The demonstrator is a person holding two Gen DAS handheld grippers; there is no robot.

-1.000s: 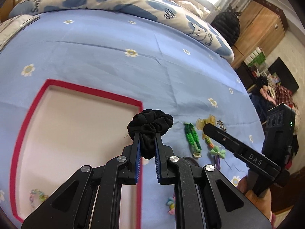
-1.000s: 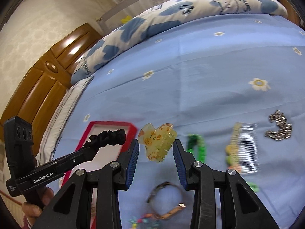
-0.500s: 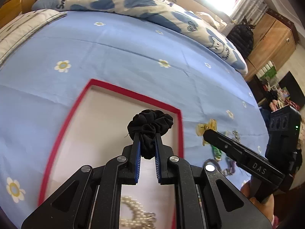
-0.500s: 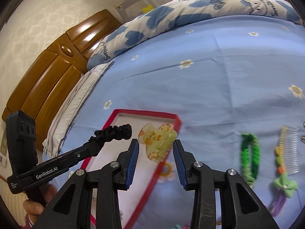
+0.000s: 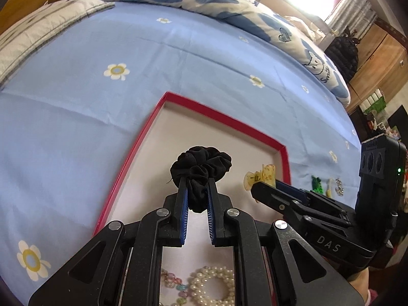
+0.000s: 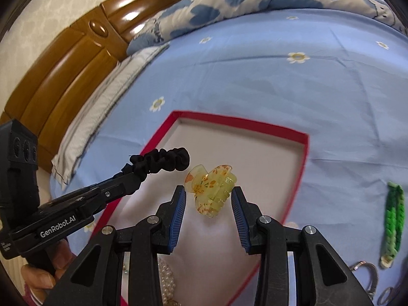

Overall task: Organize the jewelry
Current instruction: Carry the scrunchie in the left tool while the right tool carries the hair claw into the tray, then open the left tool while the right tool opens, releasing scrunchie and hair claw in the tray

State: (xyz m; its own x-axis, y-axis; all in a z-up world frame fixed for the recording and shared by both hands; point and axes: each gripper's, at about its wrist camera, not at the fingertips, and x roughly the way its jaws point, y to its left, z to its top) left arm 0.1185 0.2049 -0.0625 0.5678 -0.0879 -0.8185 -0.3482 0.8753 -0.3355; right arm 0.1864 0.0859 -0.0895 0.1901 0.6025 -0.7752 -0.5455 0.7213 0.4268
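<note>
My left gripper (image 5: 196, 199) is shut on a black scrunchie (image 5: 201, 164) and holds it above the red-rimmed tray (image 5: 224, 118). My right gripper (image 6: 209, 196) is shut on a yellow floral claw clip (image 6: 211, 191), also above the tray (image 6: 242, 122). In the right wrist view the scrunchie (image 6: 163, 163) hangs just left of the clip. In the left wrist view the clip (image 5: 260, 177) shows at the right gripper's tip, over the tray's right side. A pearl bracelet (image 5: 214, 288) and a pastel bead bracelet (image 5: 173, 281) lie in the tray's near part.
The tray lies on a blue flowered bedsheet (image 5: 127, 58). A green braided band (image 6: 394, 216) and metal rings (image 6: 367, 275) lie on the sheet right of the tray. A patterned pillow (image 6: 255, 0) and a wooden headboard (image 6: 63, 58) are beyond.
Both grippers have moved left from over the loose jewelry on the sheet to above the tray, each keeping its item. The pearl bracelet has come into view.
</note>
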